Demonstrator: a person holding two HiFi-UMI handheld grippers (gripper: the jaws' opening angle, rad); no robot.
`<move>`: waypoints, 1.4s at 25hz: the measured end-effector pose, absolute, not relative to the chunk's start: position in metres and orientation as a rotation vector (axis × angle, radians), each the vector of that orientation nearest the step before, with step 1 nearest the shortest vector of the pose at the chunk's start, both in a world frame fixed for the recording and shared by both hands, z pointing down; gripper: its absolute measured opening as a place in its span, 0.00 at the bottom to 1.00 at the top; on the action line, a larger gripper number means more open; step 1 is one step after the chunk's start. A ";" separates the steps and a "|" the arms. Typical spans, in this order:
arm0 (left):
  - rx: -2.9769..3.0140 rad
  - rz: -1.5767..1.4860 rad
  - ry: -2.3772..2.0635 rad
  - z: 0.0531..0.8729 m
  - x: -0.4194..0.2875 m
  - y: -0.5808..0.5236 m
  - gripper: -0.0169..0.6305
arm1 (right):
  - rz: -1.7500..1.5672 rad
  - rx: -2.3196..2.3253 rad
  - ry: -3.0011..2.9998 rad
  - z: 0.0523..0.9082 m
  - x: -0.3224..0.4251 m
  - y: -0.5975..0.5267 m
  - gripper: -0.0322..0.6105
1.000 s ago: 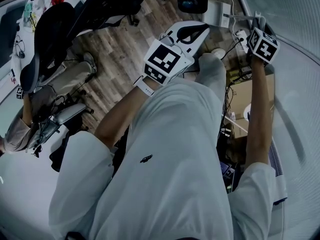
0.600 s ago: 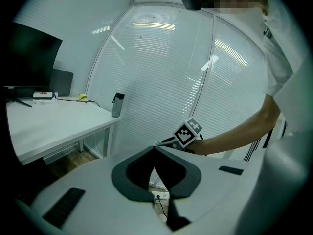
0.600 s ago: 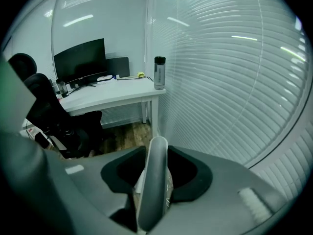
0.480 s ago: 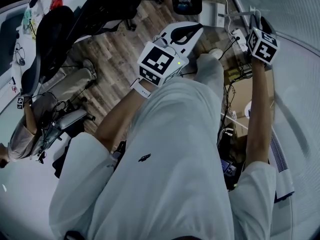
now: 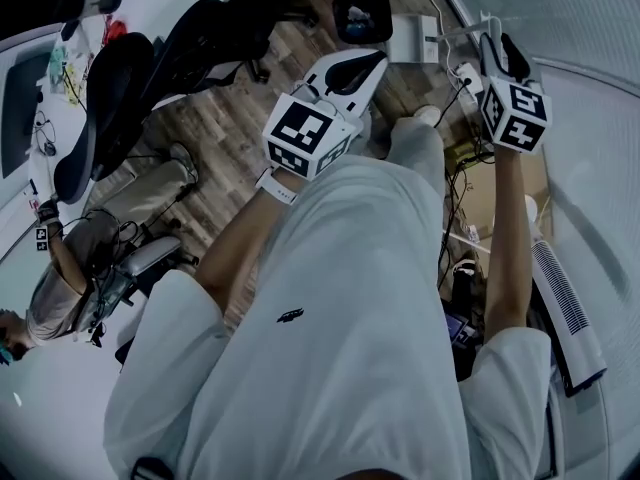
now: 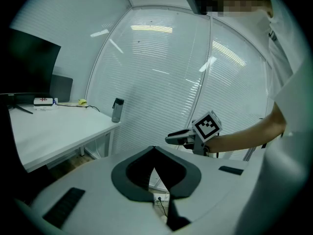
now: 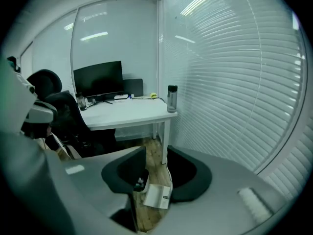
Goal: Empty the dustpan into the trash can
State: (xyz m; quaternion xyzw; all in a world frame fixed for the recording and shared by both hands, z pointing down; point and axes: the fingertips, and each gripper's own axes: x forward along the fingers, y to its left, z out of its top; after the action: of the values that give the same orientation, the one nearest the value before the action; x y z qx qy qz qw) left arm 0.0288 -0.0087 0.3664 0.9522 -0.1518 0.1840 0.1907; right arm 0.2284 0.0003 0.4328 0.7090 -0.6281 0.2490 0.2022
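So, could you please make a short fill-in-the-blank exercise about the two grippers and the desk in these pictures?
1. The black-padded jaws of the left gripper are ____.
2. The jaws of the right gripper stand apart and hold ____.
3. The grey cylindrical bottle stands ____ the white desk.
Missing words: shut; nothing; on.

Trash can point(image 5: 361, 15): dark, open-topped, upright on wood floor point(image 5: 222, 118), just beside white box point(image 5: 415, 36); contents inside.
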 end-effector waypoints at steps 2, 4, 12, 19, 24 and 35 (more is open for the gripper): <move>2.674 0.516 -0.440 0.362 0.024 -0.011 0.04 | 0.717 1.991 -1.794 0.422 0.219 0.004 0.28; 2.679 0.506 -0.446 0.355 0.021 -0.014 0.04 | 0.729 2.010 -1.815 0.411 0.213 0.008 0.28; 2.694 0.478 -0.505 0.326 0.001 -0.027 0.04 | 0.718 2.027 -1.893 0.364 0.184 0.015 0.24; 2.694 0.457 -0.568 0.300 -0.018 -0.036 0.04 | 0.592 2.004 -1.984 0.313 0.156 0.023 0.22; 2.706 0.439 -0.591 0.281 -0.029 -0.039 0.04 | 0.554 2.014 -2.051 0.283 0.143 0.034 0.18; 2.750 0.378 -0.602 0.247 -0.037 -0.038 0.04 | 0.396 2.063 -2.035 0.239 0.135 0.062 0.09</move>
State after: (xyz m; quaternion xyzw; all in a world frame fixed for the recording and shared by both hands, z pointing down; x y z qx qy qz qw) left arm -0.0374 -0.0375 0.2470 0.9572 -0.2096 0.1315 0.1501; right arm 0.1352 0.0619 0.2394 0.7013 -0.6916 0.1346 0.1081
